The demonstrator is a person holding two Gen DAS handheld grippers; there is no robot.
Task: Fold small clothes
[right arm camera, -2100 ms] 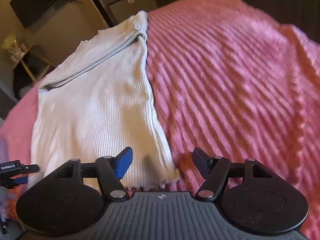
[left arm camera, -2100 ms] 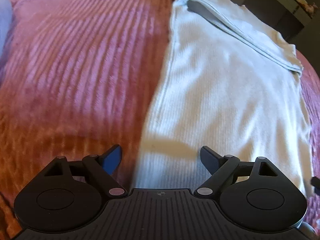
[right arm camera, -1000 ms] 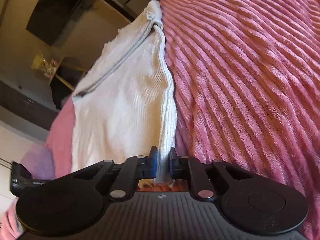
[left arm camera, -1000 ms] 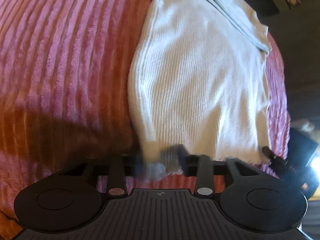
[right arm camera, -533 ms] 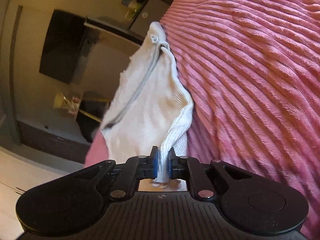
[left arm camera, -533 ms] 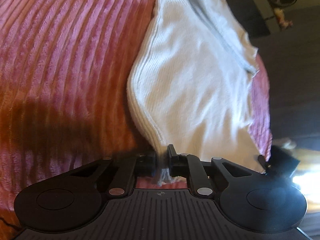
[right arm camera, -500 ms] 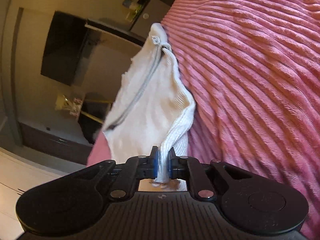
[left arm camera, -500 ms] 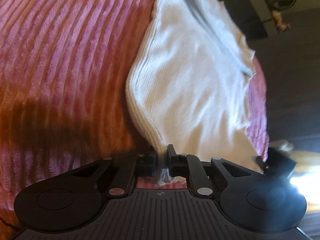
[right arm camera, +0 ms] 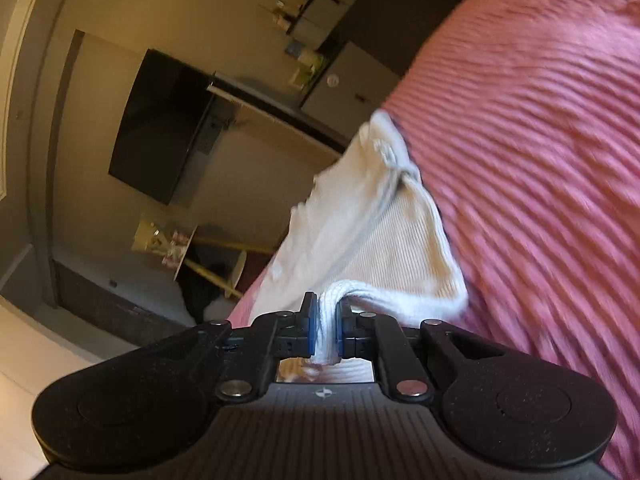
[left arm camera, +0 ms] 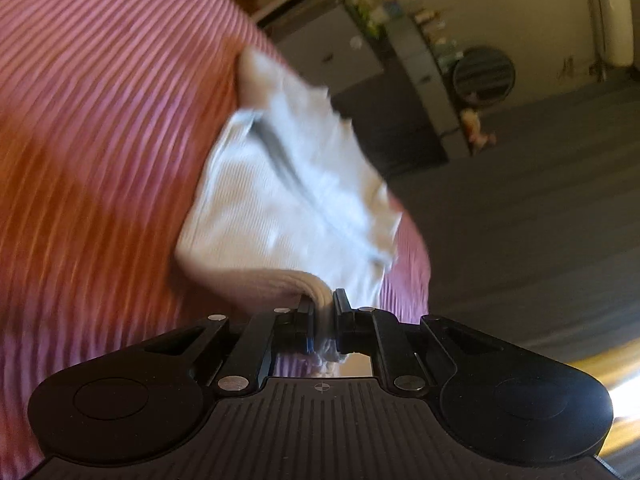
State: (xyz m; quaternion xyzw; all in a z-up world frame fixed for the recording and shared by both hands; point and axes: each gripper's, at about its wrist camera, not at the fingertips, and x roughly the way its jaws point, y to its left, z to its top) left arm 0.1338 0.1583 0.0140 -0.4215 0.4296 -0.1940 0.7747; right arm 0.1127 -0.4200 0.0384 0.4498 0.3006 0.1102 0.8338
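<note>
Folding step in hand: hem of white ribbed top (left arm camera: 256,216) lifted off pink ribbed bedspread (left arm camera: 100,120), bottom half curling toward collar end. Left gripper (left arm camera: 323,314) jaws pinched narrow on one hem corner; right gripper (right arm camera: 327,320) jaws likewise clamped on bunched hem at other corner. Top lies near bedspread's far edge, collar end resting flat, folded sleeve across it. Next move, likely: carry both corners forward level, lay hem even with collar edge, then release together. Left view blurred; edge alignment hard to judge.

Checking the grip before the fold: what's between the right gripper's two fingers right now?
In the right wrist view, the right gripper pinches a bunched edge of the white ribbed garment, filling the gap.
</note>
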